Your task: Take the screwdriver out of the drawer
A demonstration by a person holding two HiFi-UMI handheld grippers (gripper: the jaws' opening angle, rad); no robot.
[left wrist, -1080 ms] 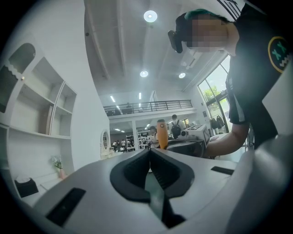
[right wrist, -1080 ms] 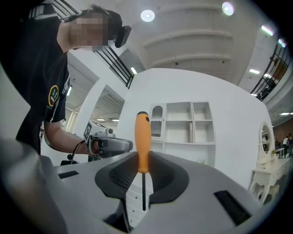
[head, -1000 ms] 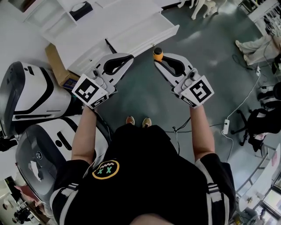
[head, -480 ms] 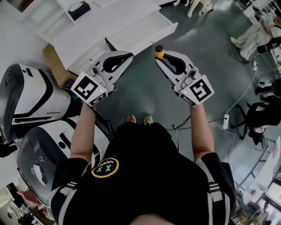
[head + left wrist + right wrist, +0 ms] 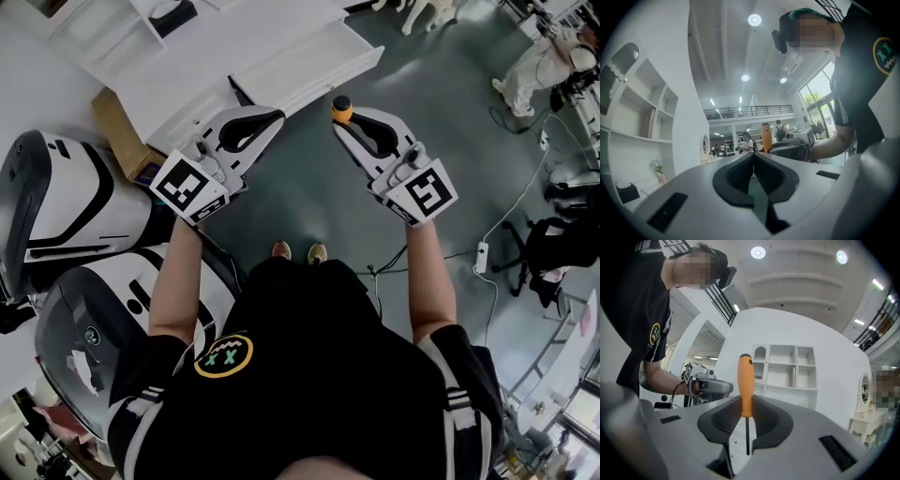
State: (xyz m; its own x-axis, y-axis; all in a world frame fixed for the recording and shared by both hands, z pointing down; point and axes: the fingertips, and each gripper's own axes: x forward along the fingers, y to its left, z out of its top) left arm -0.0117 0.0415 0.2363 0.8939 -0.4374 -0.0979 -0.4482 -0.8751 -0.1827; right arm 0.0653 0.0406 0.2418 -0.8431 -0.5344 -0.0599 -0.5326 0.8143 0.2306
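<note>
An orange-handled screwdriver (image 5: 341, 109) stands upright between the fingers of my right gripper (image 5: 341, 120), which is shut on it in the air over the grey floor. In the right gripper view the handle (image 5: 746, 383) sits between the pads and the thin shaft (image 5: 747, 437) points down. To its left my left gripper (image 5: 277, 117) is shut, with nothing between its jaws; in the left gripper view its tips (image 5: 753, 154) meet. The white drawer (image 5: 319, 64) stands pulled out of the white cabinet (image 5: 216, 56) just beyond both grippers.
Two large white-and-black machine housings (image 5: 70, 202) stand at the left, with a cardboard box (image 5: 114, 131) beside the cabinet. A power strip (image 5: 484, 268) and cable lie on the floor at the right, near a black chair (image 5: 553, 253). A person (image 5: 544, 61) sits at the far right.
Both grippers have drifted a little over the floor in front of the drawer. The right one still holds the screwdriver upright, and the left one stays shut.
</note>
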